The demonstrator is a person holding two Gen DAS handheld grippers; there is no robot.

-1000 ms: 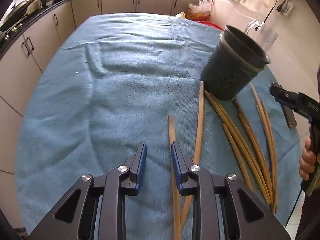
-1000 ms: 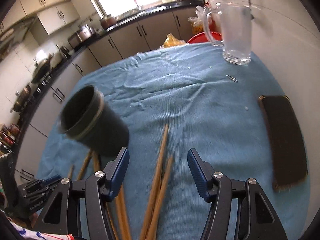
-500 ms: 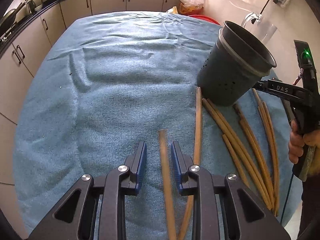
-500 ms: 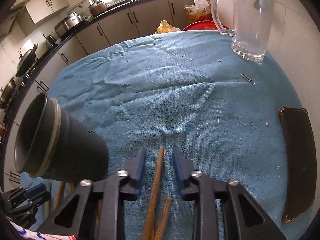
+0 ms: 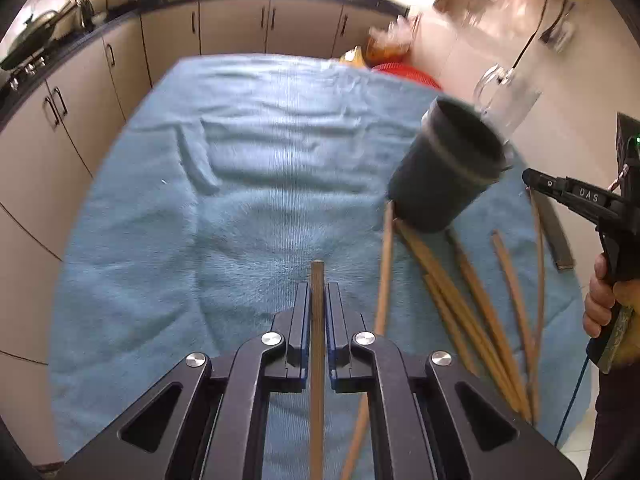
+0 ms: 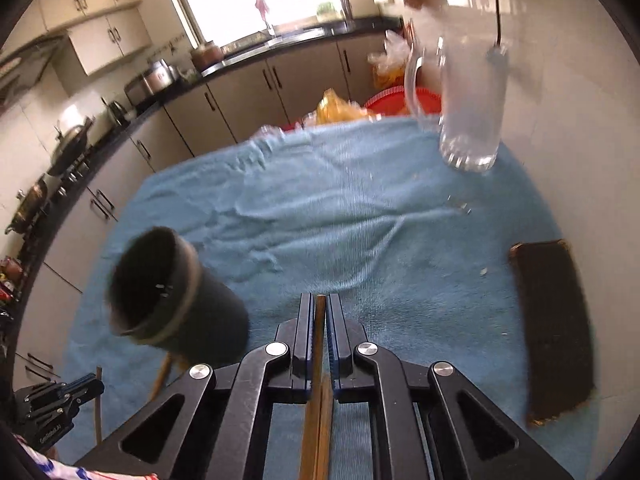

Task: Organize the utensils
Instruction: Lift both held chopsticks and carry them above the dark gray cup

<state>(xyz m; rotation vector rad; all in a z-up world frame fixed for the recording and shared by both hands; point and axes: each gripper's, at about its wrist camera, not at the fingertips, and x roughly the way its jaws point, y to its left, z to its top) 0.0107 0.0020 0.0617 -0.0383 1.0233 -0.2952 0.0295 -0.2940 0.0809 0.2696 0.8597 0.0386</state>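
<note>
Two grippers clenched, left gripper (image 5: 317, 304) on one chopstick (image 5: 317, 344) at lower centre, right gripper (image 6: 319, 312) on another chopstick (image 6: 318, 380), dark holder (image 6: 172, 300) at lower left.

Left gripper (image 5: 318, 292) is clamped on one chopstick (image 5: 317, 344), whose tip projects ahead of the jaws. The utensil holder (image 5: 444, 172) stands ahead and to its right on the table cloth (image 5: 240, 200). Loose chopsticks (image 5: 472, 292) lie on the cloth to its right, fanned back from the holder's base. A glass jug (image 5: 506, 100) stands behind the holder. Right gripper (image 6: 319, 312) grips a second stick (image 6: 318, 380); the holder sits to its left, a flat pad (image 6: 554, 328) lies to its right.
</note>
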